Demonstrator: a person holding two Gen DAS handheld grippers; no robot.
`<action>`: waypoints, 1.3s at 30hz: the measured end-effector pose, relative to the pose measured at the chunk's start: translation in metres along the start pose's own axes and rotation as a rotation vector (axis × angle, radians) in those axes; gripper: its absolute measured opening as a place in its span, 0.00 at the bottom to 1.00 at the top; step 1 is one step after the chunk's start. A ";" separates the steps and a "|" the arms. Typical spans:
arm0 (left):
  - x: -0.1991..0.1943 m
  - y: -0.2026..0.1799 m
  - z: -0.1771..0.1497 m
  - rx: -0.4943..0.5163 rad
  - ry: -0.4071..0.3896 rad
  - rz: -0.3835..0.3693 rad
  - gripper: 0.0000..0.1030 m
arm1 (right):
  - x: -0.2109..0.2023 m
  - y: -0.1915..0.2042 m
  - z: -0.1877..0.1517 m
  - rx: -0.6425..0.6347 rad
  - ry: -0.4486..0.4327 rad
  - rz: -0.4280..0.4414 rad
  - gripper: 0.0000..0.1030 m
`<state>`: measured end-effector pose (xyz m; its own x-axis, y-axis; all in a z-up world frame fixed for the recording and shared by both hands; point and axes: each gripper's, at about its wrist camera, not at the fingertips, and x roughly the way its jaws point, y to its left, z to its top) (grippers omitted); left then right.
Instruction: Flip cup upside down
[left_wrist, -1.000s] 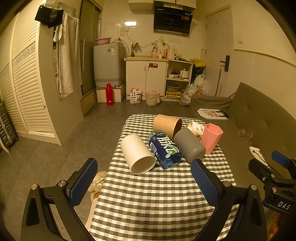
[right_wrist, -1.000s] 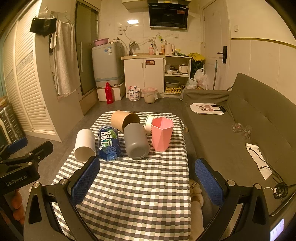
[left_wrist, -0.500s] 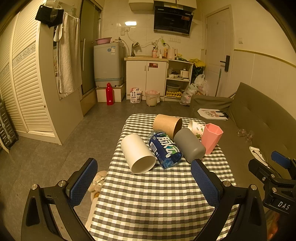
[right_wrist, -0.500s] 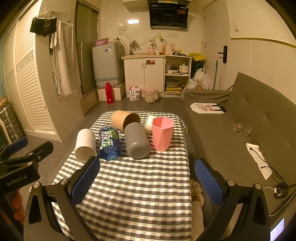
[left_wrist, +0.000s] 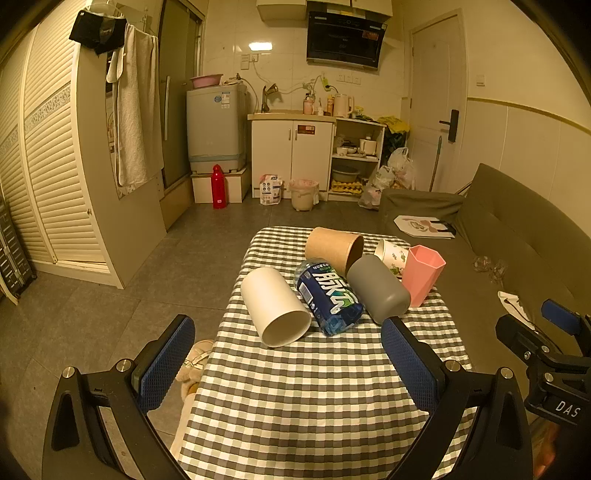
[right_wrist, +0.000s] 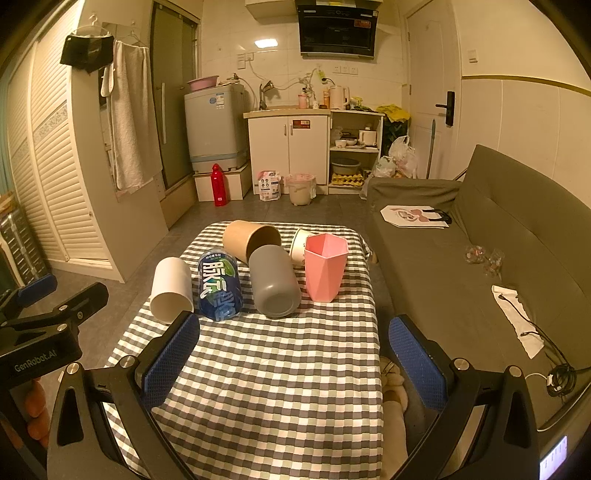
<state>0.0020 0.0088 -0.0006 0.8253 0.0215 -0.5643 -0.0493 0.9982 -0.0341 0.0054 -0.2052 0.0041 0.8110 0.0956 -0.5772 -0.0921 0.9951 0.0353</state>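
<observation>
A pink faceted cup (right_wrist: 325, 266) stands upright, mouth up, at the right of the checked table (right_wrist: 280, 369); it also shows in the left wrist view (left_wrist: 421, 273). On their sides lie a white cup (left_wrist: 275, 306), a blue bottle (left_wrist: 328, 295), a grey cup (left_wrist: 376, 288), a brown paper cup (left_wrist: 334, 247) and a floral cup (left_wrist: 391, 253). My left gripper (left_wrist: 288, 362) is open and empty near the table's front. My right gripper (right_wrist: 295, 354) is open and empty, short of the pink cup.
A grey sofa (right_wrist: 480, 258) runs along the table's right side, with a bag and a cloth on it. Slippers (left_wrist: 194, 365) lie on the floor left of the table. Cabinets and a washing machine (left_wrist: 216, 125) stand at the far wall.
</observation>
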 end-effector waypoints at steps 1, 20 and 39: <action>0.000 0.000 0.000 0.000 0.000 -0.001 1.00 | 0.000 0.001 0.000 0.000 0.000 0.000 1.00; 0.008 0.000 -0.006 -0.006 0.019 0.005 1.00 | 0.003 0.004 0.005 -0.009 0.008 0.002 1.00; 0.092 -0.016 0.038 -0.007 0.096 0.044 1.00 | 0.117 -0.050 0.043 0.064 0.102 -0.031 1.00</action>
<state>0.1001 -0.0034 -0.0212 0.7647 0.0592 -0.6417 -0.0885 0.9960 -0.0136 0.1293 -0.2425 -0.0304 0.7495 0.0652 -0.6588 -0.0284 0.9974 0.0665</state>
